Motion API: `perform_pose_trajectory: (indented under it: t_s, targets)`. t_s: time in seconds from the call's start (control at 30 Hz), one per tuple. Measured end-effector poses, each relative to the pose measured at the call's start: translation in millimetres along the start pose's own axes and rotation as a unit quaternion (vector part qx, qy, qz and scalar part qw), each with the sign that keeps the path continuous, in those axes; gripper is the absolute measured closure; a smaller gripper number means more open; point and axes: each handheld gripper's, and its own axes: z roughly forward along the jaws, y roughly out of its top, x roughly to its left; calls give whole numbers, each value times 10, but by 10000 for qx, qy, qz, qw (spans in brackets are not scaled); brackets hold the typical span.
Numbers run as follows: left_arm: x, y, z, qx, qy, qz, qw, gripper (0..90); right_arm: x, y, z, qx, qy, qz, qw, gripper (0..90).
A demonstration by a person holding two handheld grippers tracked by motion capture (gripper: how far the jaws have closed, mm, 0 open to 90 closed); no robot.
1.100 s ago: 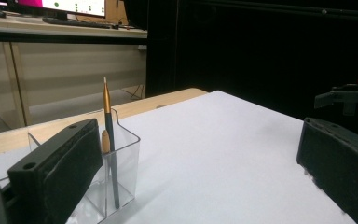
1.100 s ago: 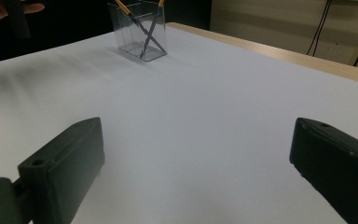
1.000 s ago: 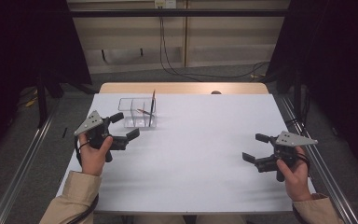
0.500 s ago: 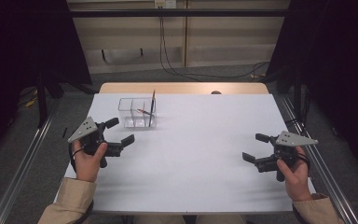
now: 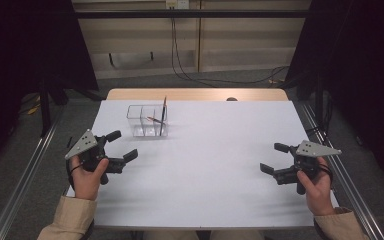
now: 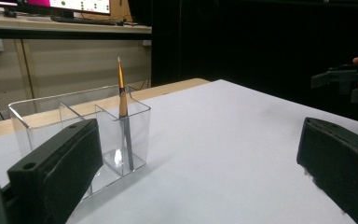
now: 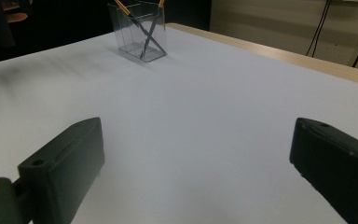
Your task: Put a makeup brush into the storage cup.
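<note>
Both grippers are hovering low over the desk with nothing between their jaws. The left gripper is sitting near the desk's left edge, its jaws spread wide and pointing toward the middle; the right gripper is sitting close to the right edge, its jaws likewise gaping. The clear organizer is standing in the far left part of the desk, just short of the far edge and a little beyond the left gripper, untouched. A brush is standing nearly upright in the end compartment nearest the desk's middle, and what is probably a second brush is leaning across it, though the right gripper view is too distant to show which compartment is holding it. A broad stretch of bare white surface is lying open between the two grippers and along the whole near edge.
</note>
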Motion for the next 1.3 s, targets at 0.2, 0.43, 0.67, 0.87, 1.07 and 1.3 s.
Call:
perform_pose_trajectory:
  t_s: [0.2, 0.43, 0.67, 0.87, 1.07, 1.3]
  targets:
    - [4, -20, -39, -5, 11, 22, 10000, 0, 0, 2, -2, -5, -3, -5, 10000, 27]
    - [15, -45, -85, 18, 24, 20, 10000, 0, 1, 0, -4, 1, -12, -13, 10000, 27]
    - [34, -79, -130, 51, 37, 21, 10000, 0, -1, -3, -8, 10, -14, -10, 10000, 27]
    - [36, -95, -171, 81, 52, 29, 9999, 0, 3, -3, -8, 21, -12, -10, 10000, 27]
    - [44, -114, -224, 98, 92, 29, 9999, 0, 0, -3, -11, 14, -17, -13, 10000, 27]
    - [48, -136, -284, 92, 101, 7, 9999, 0, -1, 1, -3, -3, -13, -9, 10000, 27]
